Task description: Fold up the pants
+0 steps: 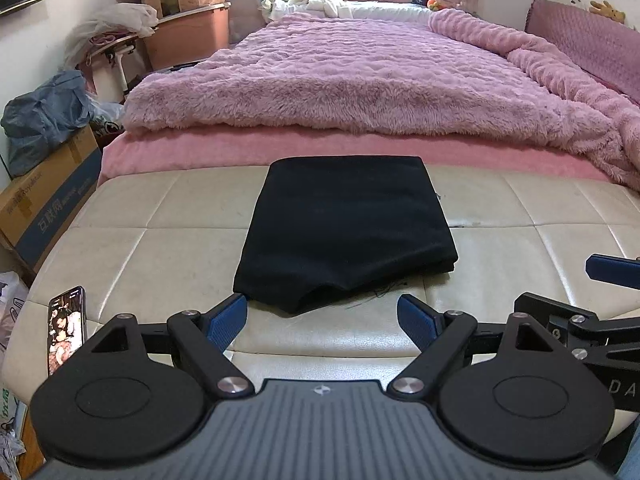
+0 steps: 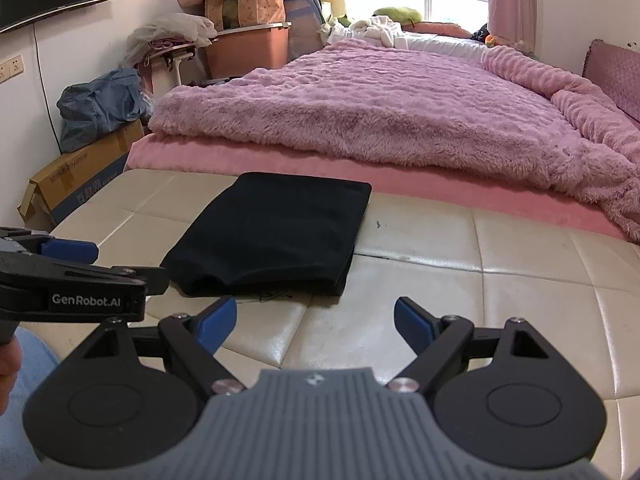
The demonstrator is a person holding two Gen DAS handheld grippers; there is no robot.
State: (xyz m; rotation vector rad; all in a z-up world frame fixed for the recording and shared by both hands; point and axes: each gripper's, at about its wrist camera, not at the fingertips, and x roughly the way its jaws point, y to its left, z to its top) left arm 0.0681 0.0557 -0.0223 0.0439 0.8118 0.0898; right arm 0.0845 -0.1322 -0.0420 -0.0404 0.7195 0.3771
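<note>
Nearest the lens, the left gripper [image 1: 322, 312] is held level and low over the cream tufted leather bench [image 1: 140, 248], its blue-padded fingers [image 1: 228, 320] spread wide with nothing between them. Just beside it, the right gripper [image 2: 315, 320] takes the same level pose, blue fingers [image 2: 218, 320] likewise apart and empty; seen from the right wrist camera, the left tool's black side carries the white lettering "GenRobot.AI". Left of the left fingers, a smartphone [image 1: 68, 328] with a lit screen lies on the bench edge. Just ahead of both pairs of fingertips, not touching them, the black folded pants [image 1: 346, 228] lie flat on the bench as a neat rectangle. Beyond them spreads a fluffy pink blanket [image 1: 360, 80] on the bed.
</note>
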